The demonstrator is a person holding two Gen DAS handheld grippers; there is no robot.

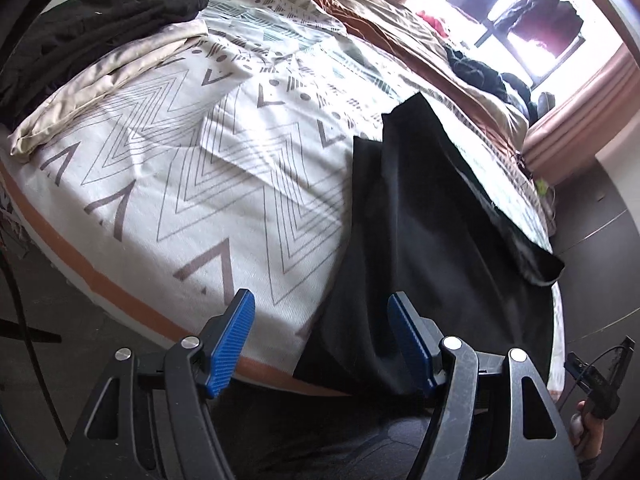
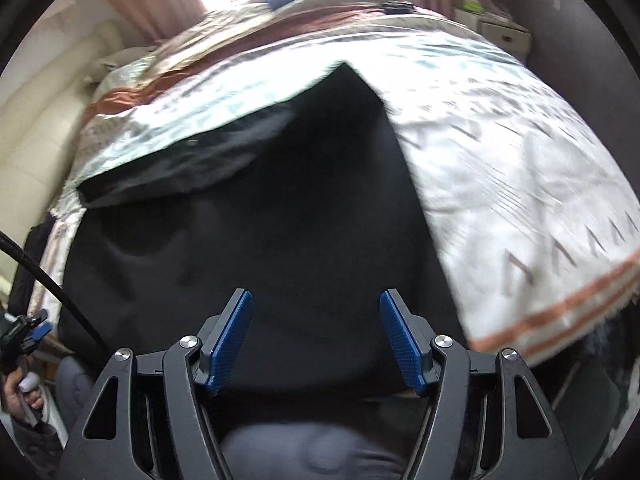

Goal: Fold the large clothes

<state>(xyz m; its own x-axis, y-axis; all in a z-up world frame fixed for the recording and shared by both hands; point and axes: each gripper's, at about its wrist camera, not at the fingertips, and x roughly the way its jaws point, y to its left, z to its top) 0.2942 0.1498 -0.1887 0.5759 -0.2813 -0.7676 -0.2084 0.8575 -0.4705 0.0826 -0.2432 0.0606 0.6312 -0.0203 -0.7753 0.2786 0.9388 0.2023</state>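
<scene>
A large black garment (image 1: 432,232) lies spread on the patterned bed, its near edge hanging over the bed's front edge. It also fills the middle of the right wrist view (image 2: 280,220), with a sleeve or flap folded out to the left (image 2: 180,168). My left gripper (image 1: 322,312) is open and empty, above the bed's front edge at the garment's left edge. My right gripper (image 2: 316,312) is open and empty, just above the garment's near part. The right wrist view is blurred by motion.
The bed has a white cover with grey chevrons (image 1: 180,184) and an orange border (image 1: 104,280). A beige folded cloth (image 1: 104,80) and dark clothes (image 1: 80,28) lie at its far left. More clothes (image 1: 480,72) lie near the window. A white nightstand (image 2: 504,32) stands beside the bed.
</scene>
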